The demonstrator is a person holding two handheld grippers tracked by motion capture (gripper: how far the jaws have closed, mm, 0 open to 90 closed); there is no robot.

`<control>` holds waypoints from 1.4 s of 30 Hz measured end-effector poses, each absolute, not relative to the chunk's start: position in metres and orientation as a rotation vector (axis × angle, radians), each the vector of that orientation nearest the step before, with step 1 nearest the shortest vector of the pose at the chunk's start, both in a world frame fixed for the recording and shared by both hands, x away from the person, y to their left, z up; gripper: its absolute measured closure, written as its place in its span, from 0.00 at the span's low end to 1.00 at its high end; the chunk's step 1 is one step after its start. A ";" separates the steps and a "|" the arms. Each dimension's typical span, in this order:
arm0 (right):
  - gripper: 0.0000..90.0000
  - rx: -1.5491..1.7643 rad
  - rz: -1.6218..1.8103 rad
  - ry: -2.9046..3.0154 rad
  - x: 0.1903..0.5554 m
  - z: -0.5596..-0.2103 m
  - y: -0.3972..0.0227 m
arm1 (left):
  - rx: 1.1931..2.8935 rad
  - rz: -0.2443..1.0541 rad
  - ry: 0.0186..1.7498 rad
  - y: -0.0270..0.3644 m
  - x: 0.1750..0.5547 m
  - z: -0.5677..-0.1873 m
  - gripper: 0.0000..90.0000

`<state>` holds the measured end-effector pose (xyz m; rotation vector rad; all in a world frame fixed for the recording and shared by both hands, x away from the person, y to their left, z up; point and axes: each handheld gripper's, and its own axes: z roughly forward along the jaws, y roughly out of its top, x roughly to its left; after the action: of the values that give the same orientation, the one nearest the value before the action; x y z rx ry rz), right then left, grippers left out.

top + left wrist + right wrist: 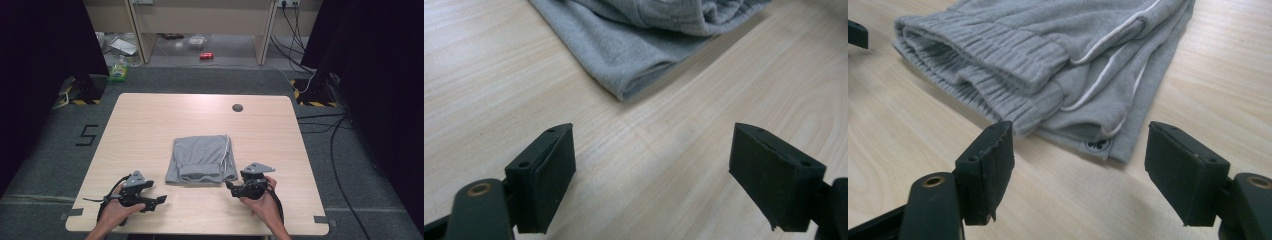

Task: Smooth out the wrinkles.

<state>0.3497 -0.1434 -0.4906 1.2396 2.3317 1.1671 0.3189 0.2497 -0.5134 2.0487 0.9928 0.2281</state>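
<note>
Light wooden table [150, 120], a small dark round grommet [237, 107] near its far edge. Folded grey sweatpants [202, 157] at the middle, elastic waistband toward the near side. Left gripper [152, 200] near-left of the pants, jaws wide apart, nothing between. Right gripper [231, 187] just off the near-right corner, jaws likewise spread, empty.
</note>
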 end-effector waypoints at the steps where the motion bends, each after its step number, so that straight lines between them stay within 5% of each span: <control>1: 0.31 1.235 1.164 2.334 0.348 -0.491 -0.144 | 2.058 0.234 0.991 0.250 0.318 -0.515 0.20; 18: 0.23 1.195 1.036 2.410 0.326 -0.504 -0.140 | 2.145 0.386 0.940 0.246 0.300 -0.521 0.19; 42: 0.16 1.099 0.947 2.441 0.322 -0.513 -0.135 | 2.134 0.376 0.914 0.246 0.297 -0.523 0.15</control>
<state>0.3222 -0.1351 -0.5126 1.0994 2.4411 0.9469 0.2975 0.2462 -0.5235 2.1336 0.9136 0.3763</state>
